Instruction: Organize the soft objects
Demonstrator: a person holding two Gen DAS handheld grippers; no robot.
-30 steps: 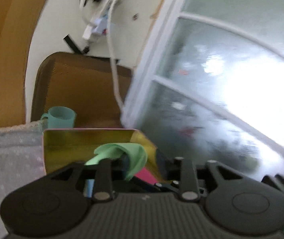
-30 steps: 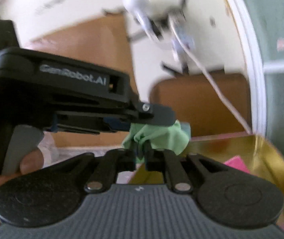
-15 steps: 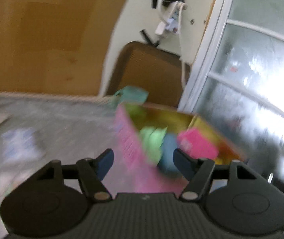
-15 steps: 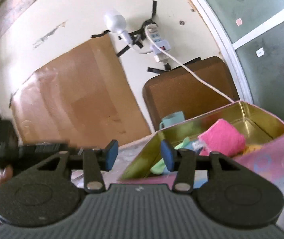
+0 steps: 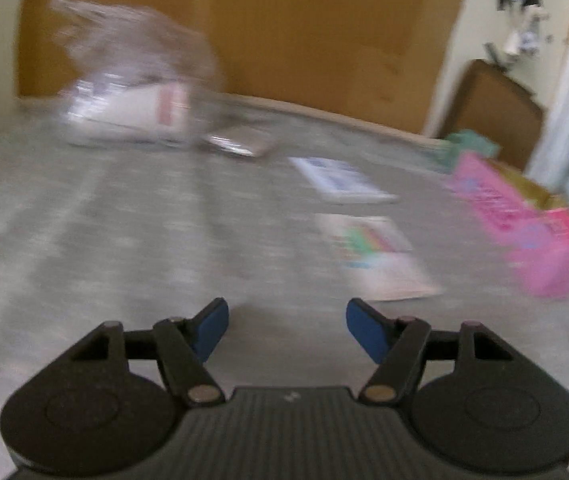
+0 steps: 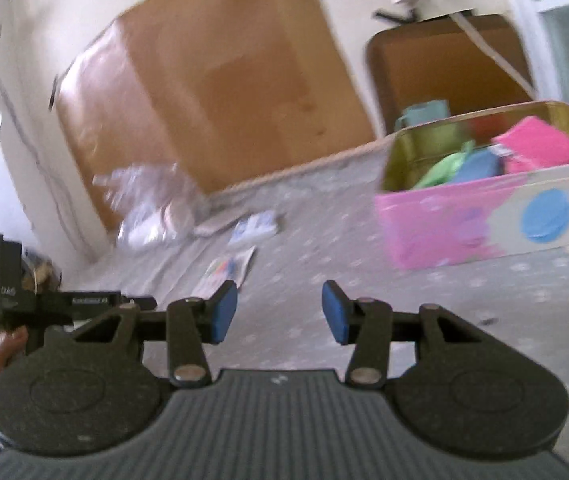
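The surface (image 6: 364, 240) is covered in a grey cloth with pale dots, and a big sheet of brown cardboard (image 6: 220, 80) leans on the wall behind it. On the right side of the right wrist view sits the pink tin box (image 6: 496, 220) with a gold inside and a blue circle on its front. The soft stuff is in there: a hot pink cloth (image 6: 540, 148), a blue cloth (image 6: 478, 168) and a green cloth (image 6: 442, 170), all bunched up and touching each other. A crinkly clear plastic bag (image 6: 148, 204) sits near the cardboard, with a couple of printed packets (image 5: 376, 256) lying flat between bag and box; too blurry to read. Left tool (image 5: 286, 330) has nothing between its blue pads and its jaws are closing a bit. Right tool (image 6: 280, 312) is spread apart, empty too.
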